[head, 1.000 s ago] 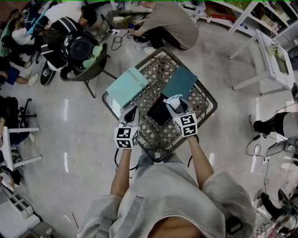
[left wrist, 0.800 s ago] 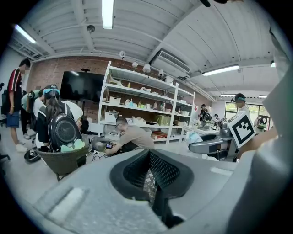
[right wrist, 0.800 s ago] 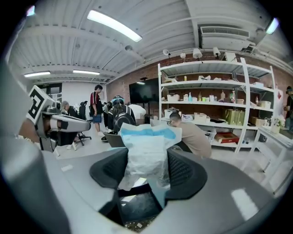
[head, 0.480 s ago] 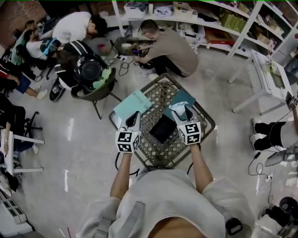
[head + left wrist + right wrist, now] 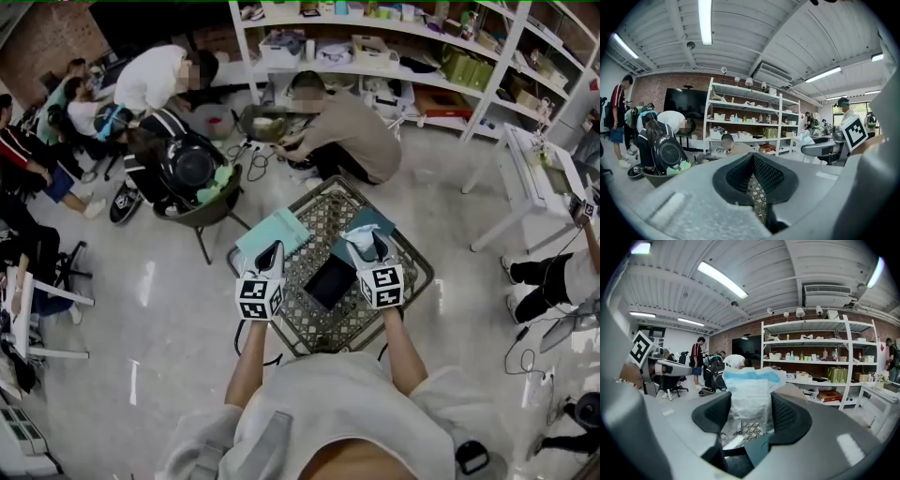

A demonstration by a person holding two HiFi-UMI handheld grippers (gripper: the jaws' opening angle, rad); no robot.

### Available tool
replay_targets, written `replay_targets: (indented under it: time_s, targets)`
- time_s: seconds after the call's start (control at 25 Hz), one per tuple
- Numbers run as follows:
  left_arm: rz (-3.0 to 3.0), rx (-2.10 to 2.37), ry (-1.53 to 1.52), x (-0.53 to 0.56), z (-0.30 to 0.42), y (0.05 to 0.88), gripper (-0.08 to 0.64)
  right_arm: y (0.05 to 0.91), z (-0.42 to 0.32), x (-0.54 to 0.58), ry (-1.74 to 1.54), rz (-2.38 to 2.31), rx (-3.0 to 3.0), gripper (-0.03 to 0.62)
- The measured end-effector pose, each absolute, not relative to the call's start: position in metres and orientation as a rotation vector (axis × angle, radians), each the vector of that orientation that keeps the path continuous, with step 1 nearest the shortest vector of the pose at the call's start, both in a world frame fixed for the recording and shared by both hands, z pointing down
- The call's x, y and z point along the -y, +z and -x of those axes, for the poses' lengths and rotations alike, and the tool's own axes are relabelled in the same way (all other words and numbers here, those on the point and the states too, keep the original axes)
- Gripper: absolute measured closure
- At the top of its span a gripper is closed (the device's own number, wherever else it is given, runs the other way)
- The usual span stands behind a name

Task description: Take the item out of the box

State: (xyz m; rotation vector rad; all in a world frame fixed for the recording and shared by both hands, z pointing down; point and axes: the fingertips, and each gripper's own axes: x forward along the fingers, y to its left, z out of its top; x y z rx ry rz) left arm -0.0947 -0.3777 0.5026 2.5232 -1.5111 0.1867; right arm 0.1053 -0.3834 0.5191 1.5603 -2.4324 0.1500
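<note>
In the right gripper view, my right gripper (image 5: 751, 411) is shut on a white and blue plastic packet (image 5: 751, 390) that sticks up between its pads. The head view shows the same gripper (image 5: 364, 246) holding the packet (image 5: 356, 234) above the lattice-topped table (image 5: 319, 323), just in front of the dark teal box (image 5: 377, 217). A black flat piece (image 5: 330, 279) lies on the table between my grippers. The light teal lid (image 5: 272, 232) lies at the left. My left gripper (image 5: 272, 253) hovers beside it, jaws together and empty (image 5: 754, 176).
Several people sit or crouch on the floor behind the table. A chair with a black backpack (image 5: 192, 169) stands at the far left. White shelves (image 5: 375, 37) line the back wall. A white desk (image 5: 539, 178) stands at the right.
The head view has tilted up, so more of the room shows. Both grippers stay over the table, and the right one still holds the packet.
</note>
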Motion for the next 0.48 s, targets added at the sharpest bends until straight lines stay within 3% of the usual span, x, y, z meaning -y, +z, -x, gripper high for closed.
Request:
replay_targets:
  time_s: [0.48]
  targets:
    - [-2.54, 1.529, 0.177, 0.3771, 0.0891, 0.4997, 0.555, 0.5178, -0.0977, 0.381, 0.104, -1.525, 2.451, 0.345]
